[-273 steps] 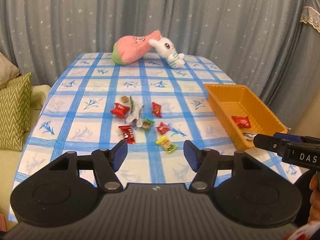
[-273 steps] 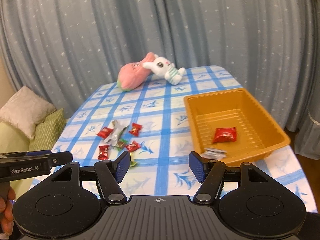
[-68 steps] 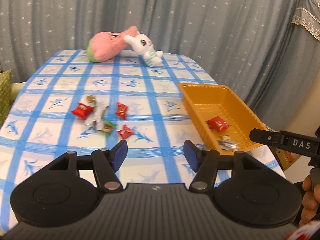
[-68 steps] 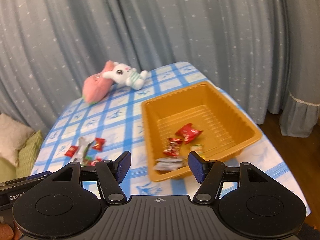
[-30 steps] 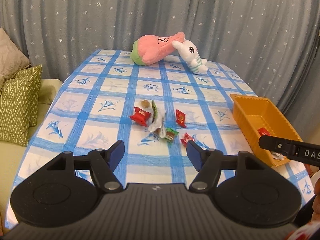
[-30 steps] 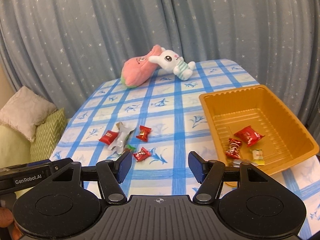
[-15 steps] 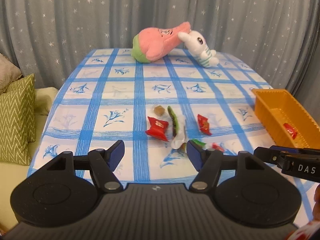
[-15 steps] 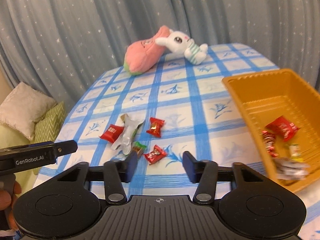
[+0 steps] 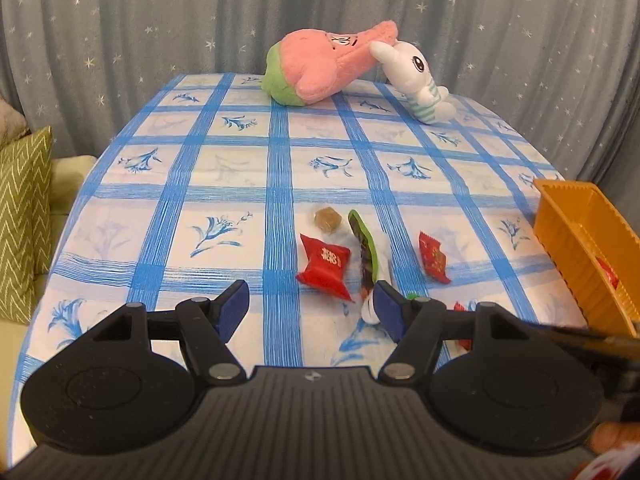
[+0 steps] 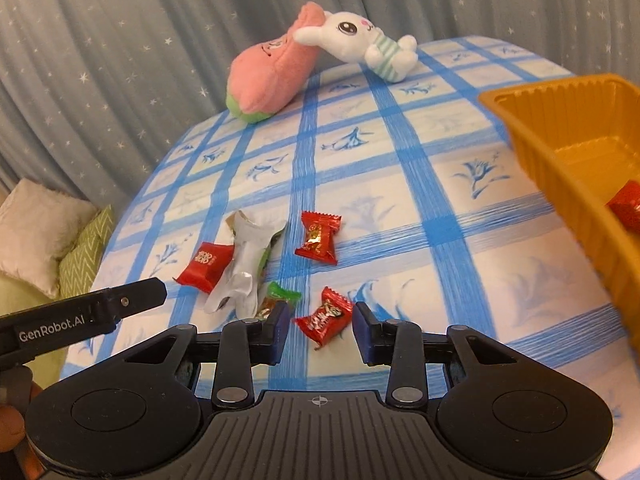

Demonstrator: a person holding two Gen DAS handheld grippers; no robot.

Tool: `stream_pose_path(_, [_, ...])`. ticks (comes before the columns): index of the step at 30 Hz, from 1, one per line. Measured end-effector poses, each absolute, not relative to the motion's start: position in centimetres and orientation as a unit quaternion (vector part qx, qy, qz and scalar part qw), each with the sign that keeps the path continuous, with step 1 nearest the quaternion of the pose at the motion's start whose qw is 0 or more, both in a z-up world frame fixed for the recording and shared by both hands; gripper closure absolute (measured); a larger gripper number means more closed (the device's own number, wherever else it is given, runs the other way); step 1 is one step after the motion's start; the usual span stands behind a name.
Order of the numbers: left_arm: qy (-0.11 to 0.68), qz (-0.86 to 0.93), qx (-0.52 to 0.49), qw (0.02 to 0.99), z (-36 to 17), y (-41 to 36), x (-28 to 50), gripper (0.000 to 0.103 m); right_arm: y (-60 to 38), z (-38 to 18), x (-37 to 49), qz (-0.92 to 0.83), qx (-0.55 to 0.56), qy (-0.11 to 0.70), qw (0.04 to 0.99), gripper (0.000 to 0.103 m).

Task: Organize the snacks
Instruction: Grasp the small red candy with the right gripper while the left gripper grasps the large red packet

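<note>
Above the tablecloth, right claw (tilted down) closes around a red candy, untouched.

right gripper closing around red candy

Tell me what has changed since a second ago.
Both hand-held grippers came down toward the loose snacks. The right hand-held gripper is closing around a red candy, not yet gripping it; the left hand-held gripper is open. The candies, orange tray and plush toys stayed put.
</note>
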State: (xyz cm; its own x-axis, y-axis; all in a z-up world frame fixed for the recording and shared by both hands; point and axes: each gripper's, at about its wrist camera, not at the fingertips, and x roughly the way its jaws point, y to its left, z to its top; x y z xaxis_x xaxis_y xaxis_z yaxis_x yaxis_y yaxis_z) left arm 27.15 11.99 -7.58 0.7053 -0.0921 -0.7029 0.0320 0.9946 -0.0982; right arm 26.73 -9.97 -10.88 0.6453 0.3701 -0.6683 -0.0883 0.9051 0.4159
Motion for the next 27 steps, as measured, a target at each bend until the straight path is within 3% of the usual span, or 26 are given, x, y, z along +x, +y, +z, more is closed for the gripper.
stream_pose_path(5, [0.383, -0.037, -0.037, 0.922, -7.6, 11.9, 27.6, 0.038, -8.8, -11.8, 27.6, 0.113, 0.16, 0.408, 0.892, 0.068])
stream_pose_path(15, [0.388, -0.049, -0.027, 0.92, -8.1, 11.5, 28.4, 0.038, -7.8, -12.4, 28.1, 0.121, 0.103, 0.398, 0.903, 0.084])
stream_pose_path(22, [0.395, -0.054, -0.018, 0.917, -9.0, 11.7, 29.9, 0.038, -8.3, -12.6, 28.2, 0.122, 0.07, 0.392, 0.909, 0.084])
stream_pose_path(27, [0.394, -0.059, -0.012, 0.917, -9.5, 11.7, 30.9, 0.046, -8.4, -12.8, 28.4, 0.131, 0.063, 0.388, 0.91, 0.084])
